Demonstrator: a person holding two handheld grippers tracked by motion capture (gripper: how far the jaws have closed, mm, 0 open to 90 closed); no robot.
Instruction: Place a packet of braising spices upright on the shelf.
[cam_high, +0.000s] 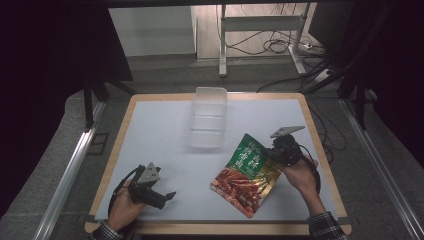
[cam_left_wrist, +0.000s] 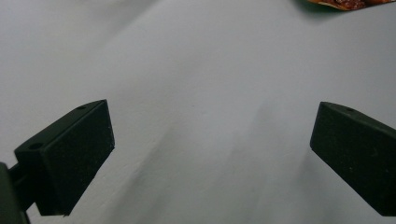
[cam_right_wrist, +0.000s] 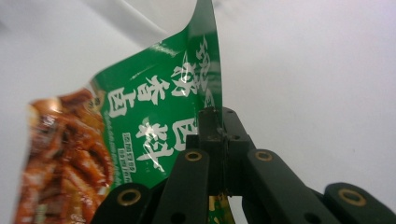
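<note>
While a clear plastic tub (cam_high: 208, 117) sits upper centre, I pinch the green-and-red printed pouch (cam_high: 246, 175) at lower right with my right gripper (cam_high: 276, 151) clamped; left gripper (cam_high: 167, 197) gapes wide, empty.

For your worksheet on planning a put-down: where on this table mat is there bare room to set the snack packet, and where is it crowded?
Free: the mat's left half, between the clear plastic container and the left gripper, and the far right corner beyond the right gripper. Crowded: the near right, where the green snack packet hangs clamped in that gripper.
</note>
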